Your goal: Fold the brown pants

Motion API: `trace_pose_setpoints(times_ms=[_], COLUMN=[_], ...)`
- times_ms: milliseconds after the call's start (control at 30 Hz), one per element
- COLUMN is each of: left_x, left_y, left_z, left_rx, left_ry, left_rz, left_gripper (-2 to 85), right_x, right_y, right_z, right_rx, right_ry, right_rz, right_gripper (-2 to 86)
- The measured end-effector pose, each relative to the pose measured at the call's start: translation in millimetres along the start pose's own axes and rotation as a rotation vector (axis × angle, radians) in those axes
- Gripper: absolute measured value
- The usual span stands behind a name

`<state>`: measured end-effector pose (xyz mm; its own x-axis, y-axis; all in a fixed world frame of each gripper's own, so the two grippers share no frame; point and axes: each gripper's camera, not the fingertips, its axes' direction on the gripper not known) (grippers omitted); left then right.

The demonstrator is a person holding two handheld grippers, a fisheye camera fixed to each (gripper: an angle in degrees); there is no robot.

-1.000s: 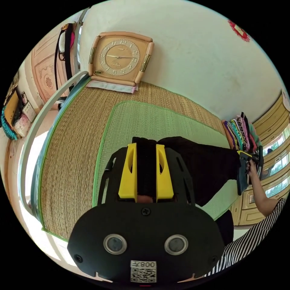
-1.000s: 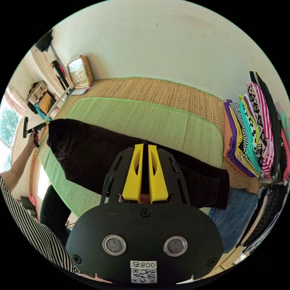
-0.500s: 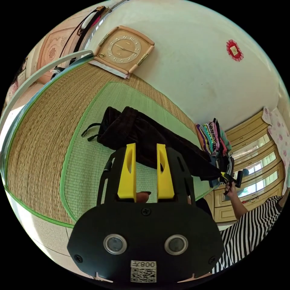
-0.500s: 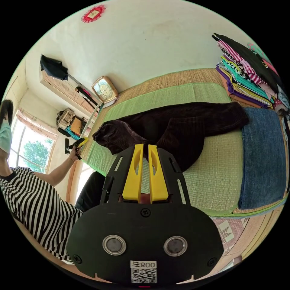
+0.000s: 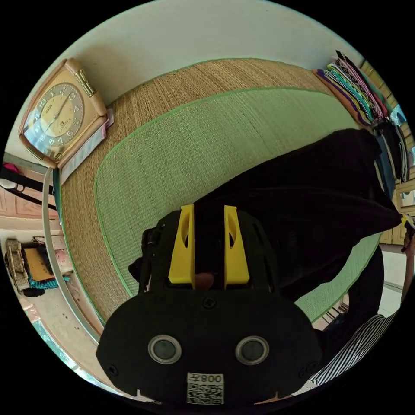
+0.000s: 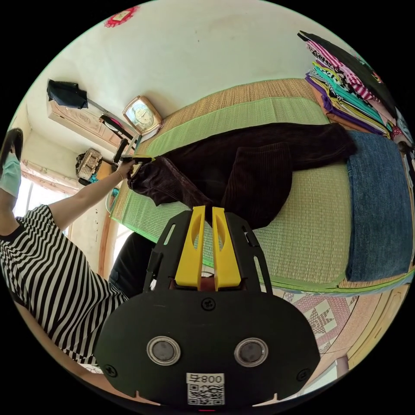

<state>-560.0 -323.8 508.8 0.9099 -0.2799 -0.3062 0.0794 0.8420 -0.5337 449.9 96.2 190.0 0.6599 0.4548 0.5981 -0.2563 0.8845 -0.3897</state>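
The dark brown corduroy pants point(image 6: 259, 164) lie across a green mat point(image 6: 311, 225), one part doubled over in the middle. My right gripper point(image 6: 207, 209) is shut on a strip of the pants that rises off the mat's near edge to its yellow jaws. In the left gripper view the pants point(image 5: 311, 190) spread out to the right, and dark cloth fills the gap of my left gripper point(image 5: 209, 209). The right gripper view has the left gripper point(image 6: 138, 159) at the pants' far end, which lifts toward it. The right gripper point(image 5: 406, 221) holds a stretched corner.
A stack of folded clothes point(image 6: 350, 95) stands against the wall at the mat's end, with blue denim point(image 6: 380, 199) laid flat beside it. A framed clock point(image 5: 60, 114) leans on the wall. The person's striped shirt point(image 6: 52, 268) is beside the mat. A pale rail point(image 5: 52, 242) edges the woven surface.
Half a second ago my left gripper was off the pants, which lay loose on the mat. It has come back to their end with cloth between its jaws. The right gripper kept its hold.
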Motion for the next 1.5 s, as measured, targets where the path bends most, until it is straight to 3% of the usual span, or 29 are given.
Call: trace_pose_setpoints(times_ms=[200,300,533,633,800,933,1100,1267,1500], left_x=[-7,-16,-30,-30,-35,-62,-111,-141,-171], left_y=[20,60,265,351,441,505,540,560,585], left_z=[-7,-39,-129,-120,-50,-40,-23,19,44], left_rx=[0.015,0.136,0.414,0.372,0.153,0.248,0.384,0.401,0.463], left_ry=[0.039,0.060,0.161,0.235,0.385,0.494,0.635,0.815,0.893], left_rz=[0.022,-0.015,-0.177,-0.283,-0.482,-0.675,-0.818,-0.898,-0.952], left_gripper=[2.9,2.1,2.1,2.8,5.8,8.1,12.3,13.9,13.3], right_x=[12,11,6,12,28,21,-49,-202,-348], right_y=[-8,-12,-3,10,36,38,-48,-189,-297], right_z=[13,13,22,43,93,95,121,233,399], right_rx=[0.001,0.021,0.011,-0.038,-0.205,-0.186,-0.079,-0.087,-0.218], right_ry=[-0.009,-0.007,-0.001,-0.036,-0.046,-0.059,-0.076,-0.015,0.076], right_rz=[0.002,-0.014,-0.039,-0.004,0.096,0.118,-0.120,-0.576,-0.854], right_gripper=[2.2,2.2,2.6,3.1,4.5,5.2,5.1,8.1,10.7])
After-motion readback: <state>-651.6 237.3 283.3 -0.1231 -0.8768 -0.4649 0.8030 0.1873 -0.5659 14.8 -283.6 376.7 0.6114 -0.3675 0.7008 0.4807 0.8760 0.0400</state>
